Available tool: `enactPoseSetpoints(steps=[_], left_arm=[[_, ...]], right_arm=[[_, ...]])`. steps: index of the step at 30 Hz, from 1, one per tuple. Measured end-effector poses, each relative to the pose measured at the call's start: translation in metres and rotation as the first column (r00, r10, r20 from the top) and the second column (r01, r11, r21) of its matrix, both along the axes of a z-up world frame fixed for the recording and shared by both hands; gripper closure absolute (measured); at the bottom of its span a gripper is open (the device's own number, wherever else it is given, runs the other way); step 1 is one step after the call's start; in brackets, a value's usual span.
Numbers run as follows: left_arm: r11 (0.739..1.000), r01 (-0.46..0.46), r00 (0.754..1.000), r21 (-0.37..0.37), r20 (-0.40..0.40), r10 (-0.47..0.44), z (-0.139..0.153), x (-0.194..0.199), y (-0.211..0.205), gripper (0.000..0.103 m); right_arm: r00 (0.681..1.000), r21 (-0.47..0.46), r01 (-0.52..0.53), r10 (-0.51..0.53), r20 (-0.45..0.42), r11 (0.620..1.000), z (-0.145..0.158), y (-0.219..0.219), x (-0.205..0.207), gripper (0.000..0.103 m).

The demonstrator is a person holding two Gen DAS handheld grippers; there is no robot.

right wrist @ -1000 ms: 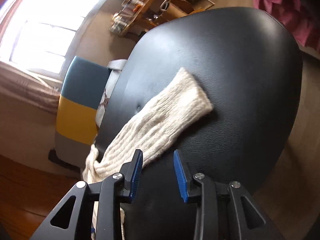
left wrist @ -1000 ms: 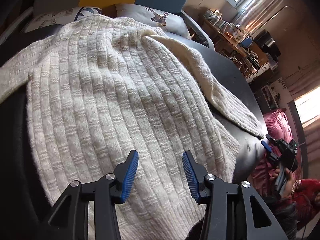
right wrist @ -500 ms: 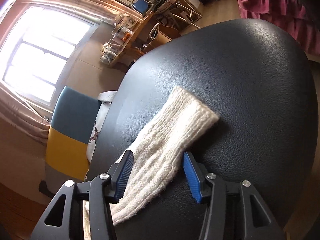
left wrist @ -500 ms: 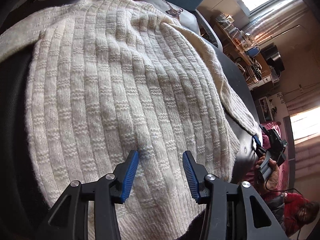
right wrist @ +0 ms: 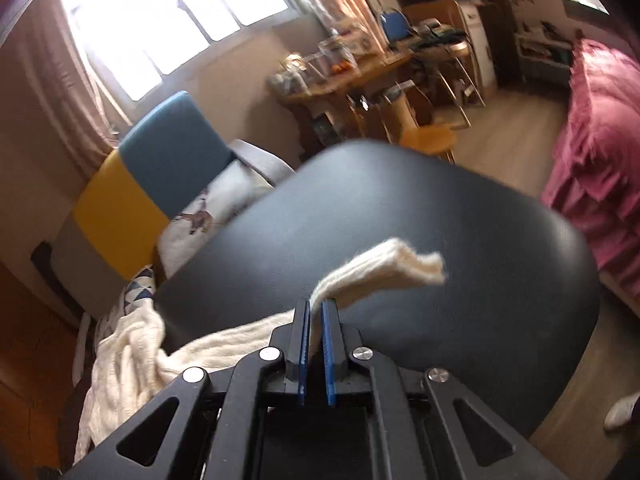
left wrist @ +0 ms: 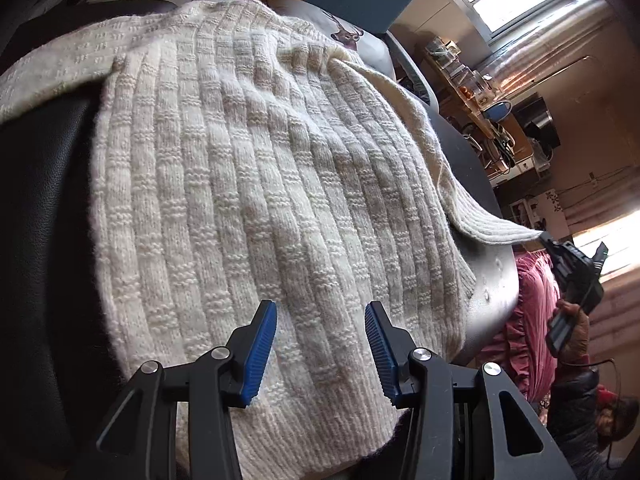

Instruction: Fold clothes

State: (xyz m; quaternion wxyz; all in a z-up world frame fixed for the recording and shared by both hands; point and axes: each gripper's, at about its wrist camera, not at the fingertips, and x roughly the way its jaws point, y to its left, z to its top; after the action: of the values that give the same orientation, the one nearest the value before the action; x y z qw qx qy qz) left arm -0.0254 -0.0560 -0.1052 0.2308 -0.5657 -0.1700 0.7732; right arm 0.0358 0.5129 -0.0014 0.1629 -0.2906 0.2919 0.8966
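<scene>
Since half a second ago: right gripper (right wrist: 315,320) now clamped on sleeve (right wrist: 384,268), cuff lifted clear of black table (right wrist: 460,220); previously straddling it flat. Left gripper (left wrist: 320,344) unchanged, jaws spread, hovering over hem of cream sweater (left wrist: 260,184), gripping nothing. Sweater spread flat on table, long axis running from hem near left gripper to collar at far edge; sleeve extending rightward. Recommended: carry cuff across body toward centre, keep sleeve taut, avoid dragging torso; pin hem with left if needed.

Both grippers, the left gripper (left wrist: 320,344) and the right gripper (right wrist: 316,344), have black angular frames, ribbed blue finger pads (left wrist: 260,356) and round silver screws (left wrist: 421,353).
</scene>
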Motion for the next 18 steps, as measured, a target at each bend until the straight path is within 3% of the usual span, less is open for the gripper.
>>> enactPoseSetpoints(steps=[4, 6, 8, 9, 11, 12, 14, 16, 18], left_arm=[[0.999, 0.024, 0.999, -0.025, -0.028, -0.025, 0.006, -0.014, 0.005, 0.056], [0.998, 0.036, 0.998, -0.043, -0.05, -0.038, 0.015, -0.023, 0.012, 0.056], [0.995, 0.055, 0.993, -0.084, -0.1, -0.064, 0.03, -0.038, 0.028, 0.056], [0.993, 0.07, 0.988, -0.1, -0.133, -0.084, 0.039, -0.044, 0.037, 0.056], [0.984, 0.124, 0.969, -0.128, -0.197, -0.148, 0.058, -0.057, 0.062, 0.055], [0.977, 0.155, 0.959, -0.145, -0.213, -0.184, 0.065, -0.063, 0.077, 0.054], [0.962, 0.227, 0.941, -0.149, -0.219, -0.256, 0.072, -0.075, 0.107, 0.054], [0.946, 0.308, 0.933, -0.1, -0.162, -0.321, 0.07, -0.09, 0.14, 0.054], [0.933, 0.351, 0.927, -0.074, -0.113, -0.358, 0.065, -0.104, 0.171, 0.054]], right_arm=[[0.995, 0.054, 0.037, -0.031, -0.097, 0.998, 0.061, 0.013, 0.023, 0.099], [0.993, 0.07, 0.072, -0.065, -0.099, 0.995, 0.07, 0.028, 0.019, 0.096], [0.998, 0.064, 0.032, -0.028, -0.056, 0.997, 0.065, 0.037, 0.01, 0.087], [1.0, 0.049, -0.004, 0.006, -0.03, 0.999, 0.058, 0.038, 0.005, 0.075], [0.992, 0.122, -0.098, 0.086, 0.095, 0.988, 0.037, 0.027, -0.005, 0.075], [0.975, 0.204, -0.153, 0.114, 0.189, 0.967, 0.024, 0.016, -0.009, 0.075], [0.917, 0.354, -0.296, 0.16, 0.366, 0.887, -0.011, -0.011, -0.012, 0.075], [0.843, 0.408, -0.444, 0.219, 0.491, 0.797, -0.045, -0.037, -0.011, 0.075], [0.786, 0.426, -0.547, 0.266, 0.559, 0.72, -0.072, -0.055, -0.01, 0.075]])
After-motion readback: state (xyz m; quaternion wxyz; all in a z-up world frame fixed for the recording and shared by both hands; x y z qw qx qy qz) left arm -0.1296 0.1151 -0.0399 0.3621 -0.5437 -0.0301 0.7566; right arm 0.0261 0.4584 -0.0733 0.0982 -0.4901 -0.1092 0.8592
